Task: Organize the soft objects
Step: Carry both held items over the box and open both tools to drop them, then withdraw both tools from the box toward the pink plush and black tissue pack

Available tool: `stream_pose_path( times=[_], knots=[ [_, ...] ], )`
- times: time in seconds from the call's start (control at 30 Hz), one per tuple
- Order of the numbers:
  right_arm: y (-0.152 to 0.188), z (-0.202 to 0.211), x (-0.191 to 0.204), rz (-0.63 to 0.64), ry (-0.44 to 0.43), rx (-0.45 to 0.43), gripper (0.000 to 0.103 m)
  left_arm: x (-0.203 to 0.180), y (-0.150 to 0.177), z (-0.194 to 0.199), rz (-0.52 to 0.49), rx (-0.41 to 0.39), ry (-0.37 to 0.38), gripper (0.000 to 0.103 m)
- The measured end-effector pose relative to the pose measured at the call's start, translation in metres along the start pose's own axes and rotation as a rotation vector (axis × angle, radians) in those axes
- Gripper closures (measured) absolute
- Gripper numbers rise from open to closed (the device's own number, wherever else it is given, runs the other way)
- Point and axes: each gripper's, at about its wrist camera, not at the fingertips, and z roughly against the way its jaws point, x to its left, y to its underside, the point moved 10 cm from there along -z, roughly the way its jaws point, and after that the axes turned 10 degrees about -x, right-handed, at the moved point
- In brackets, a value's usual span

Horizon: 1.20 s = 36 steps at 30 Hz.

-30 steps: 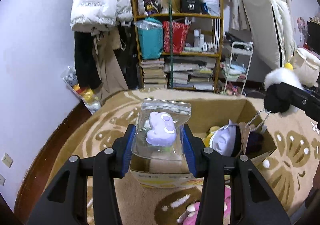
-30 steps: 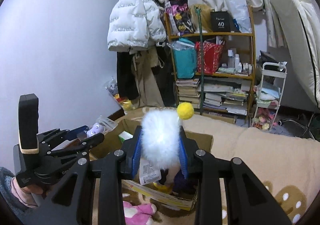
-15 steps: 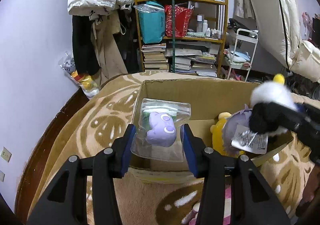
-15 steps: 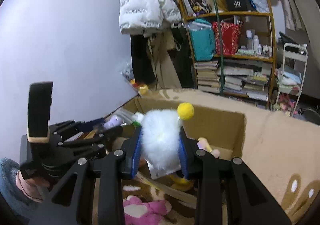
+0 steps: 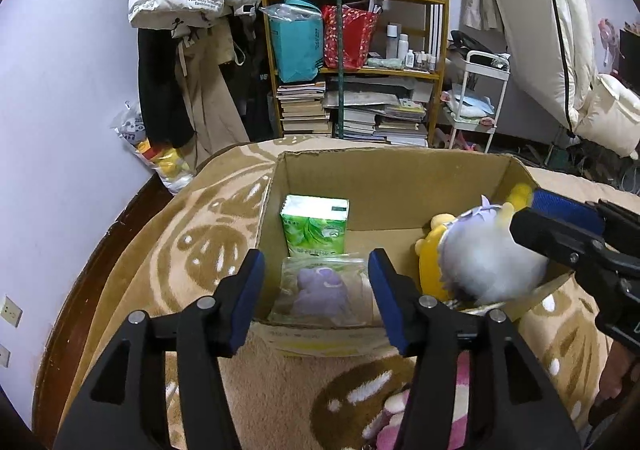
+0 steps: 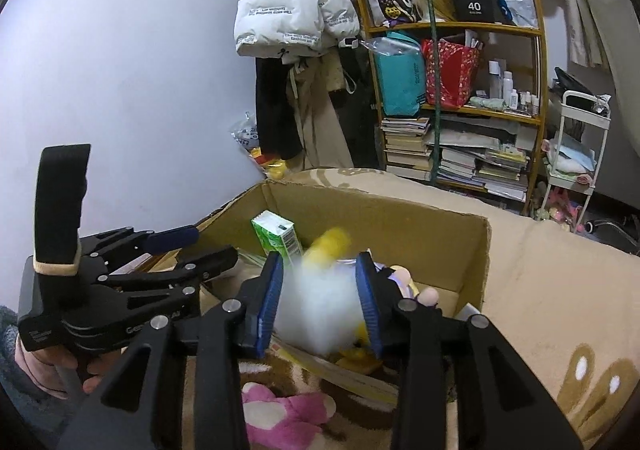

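A: What's the box (image 5: 394, 186) made of?
B: Matt brown corrugated cardboard, at the frame's centre. The bag (image 5: 320, 290) lying inside is clear glossy plastic over a smooth purple toy (image 5: 320, 286).
A: And that green pack (image 5: 315, 225)?
B: Shiny printed plastic wrap.
A: The white thing (image 6: 320, 304) at lower centre?
B: Fluffy fur, blurred.
A: The grippers?
B: Matt black plastic, metal screws, blue ridged rubbery pads (image 5: 390, 306). The blanket (image 5: 168, 250) beneath looks like soft, napped cloth.

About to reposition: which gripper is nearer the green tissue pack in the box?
Left. The left gripper sits open just in front of the green tissue pack; the right gripper is off to its right, around the white plush.
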Motion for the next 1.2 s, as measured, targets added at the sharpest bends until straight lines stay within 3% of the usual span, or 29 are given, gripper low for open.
stream_pose_path(
  times=[0.2, 0.3, 0.57, 0.73, 1.07, 1.2],
  knots=[
    [-0.009, 0.013, -0.003, 0.003, 0.042, -0.039, 0.044, -0.002, 0.005, 0.009, -0.035, 0.003, -0.017, 0.048],
    [-0.013, 0.021, -0.004, 0.02, 0.071, -0.051, 0.039, -0.002, 0.002, 0.016, -0.049, -0.02, -0.044, 0.034],
    [-0.015, 0.044, -0.007, 0.009, 0.114, -0.062, 0.024, 0.003, -0.001, 0.037, -0.011, -0.027, -0.035, 0.032],
    [-0.019, 0.065, -0.005, -0.004, 0.138, -0.096, 0.016, 0.009, -0.004, 0.058, 0.029, -0.066, -0.045, 0.011],
    [-0.025, 0.105, 0.002, -0.001, 0.182, -0.136, 0.0, 0.011, -0.007, 0.101, 0.055, -0.115, -0.054, 0.004],
    [-0.025, 0.125, 0.003, 0.001, 0.197, -0.156, 0.0, 0.009, -0.004, 0.117, 0.054, -0.125, -0.053, 0.003]
  ],
)
